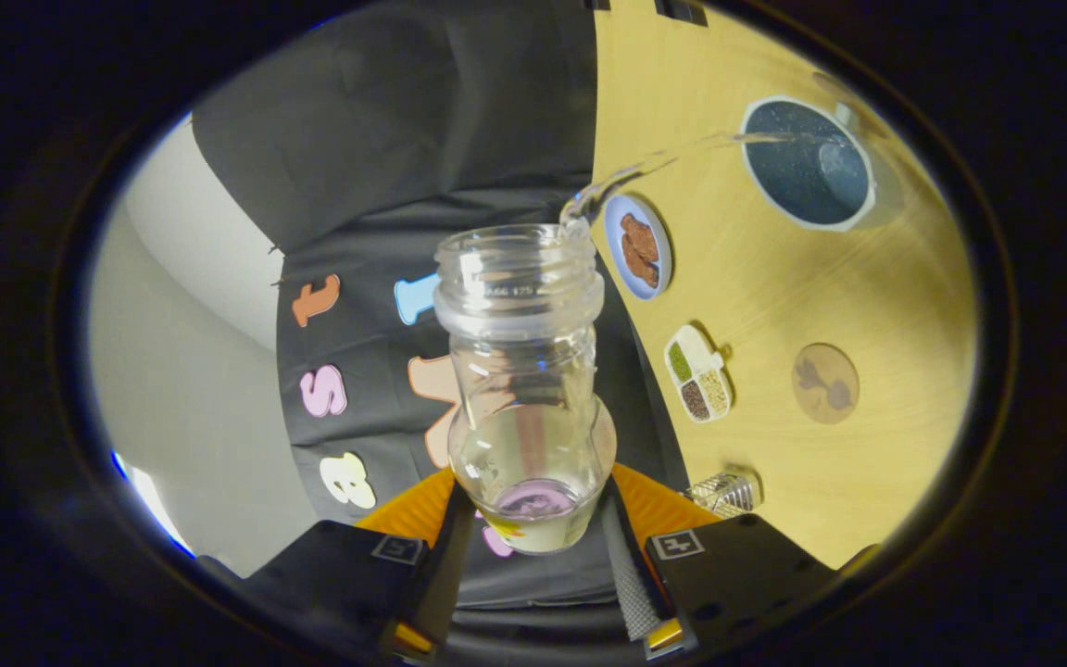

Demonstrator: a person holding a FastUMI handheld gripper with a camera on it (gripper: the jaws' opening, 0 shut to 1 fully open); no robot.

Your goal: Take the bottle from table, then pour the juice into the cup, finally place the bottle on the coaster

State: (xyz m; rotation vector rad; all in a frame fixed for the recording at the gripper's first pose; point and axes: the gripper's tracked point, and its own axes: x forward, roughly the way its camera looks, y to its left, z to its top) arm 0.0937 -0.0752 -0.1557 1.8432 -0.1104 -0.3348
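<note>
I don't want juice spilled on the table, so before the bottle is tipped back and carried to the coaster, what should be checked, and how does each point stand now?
1. Grip: the gripper has both fingers pressed on the bottle: ok.
2. Stream: liquid arcs from the bottle's mouth and lands inside the cup: ok.
3. Pour finished: a little liquid sits in the bottle's base and the stream is running: not ok.
4. Coaster: bare, nothing resting on it: ok.
5. Nearby things: the plate and seasoning box lie apart from the coaster: ok.
6. Cup fill level: cannot tell.
</note>
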